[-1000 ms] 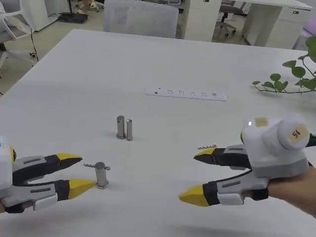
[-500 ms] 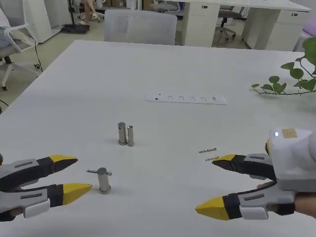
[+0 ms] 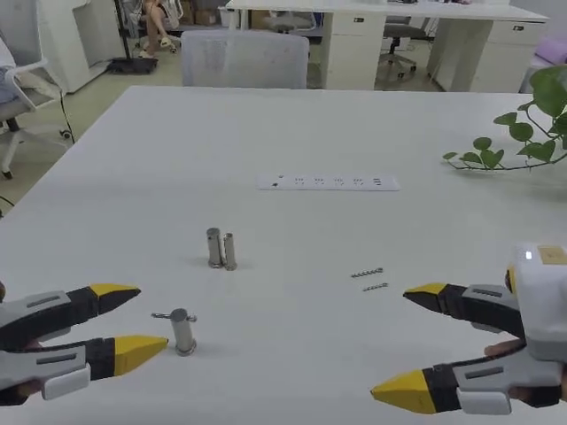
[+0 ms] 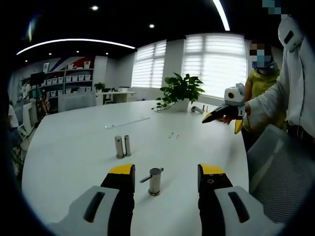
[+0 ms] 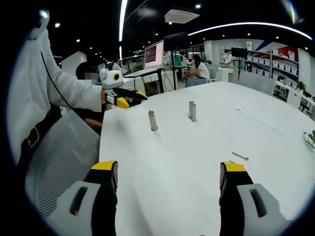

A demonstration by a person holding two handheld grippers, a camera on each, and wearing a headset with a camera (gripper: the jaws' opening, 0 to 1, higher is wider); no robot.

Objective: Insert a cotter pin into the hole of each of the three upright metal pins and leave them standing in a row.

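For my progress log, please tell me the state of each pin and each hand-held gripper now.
Near silver metal pin: upright, cotter pin inserted.
Two far silver metal pins: upright, side by side, without cotter pins.
Two loose thin cotter pins: lying flat on the white table.
Left hand-held gripper: open, empty.
Right hand-held gripper: open, empty.

Three short steel pins stand upright on the white desk. The first bare pin and the second bare pin stand side by side, too close to tell whether they touch. The third pin stands apart, at about 7 o'clock from that pair. An inserted cotter pin passes through its top hole and juts out level toward 9 o'clock. The farther loose cotter pin and the nearer loose cotter pin lie flat and nearly parallel, at about 4 o'clock from the pair.
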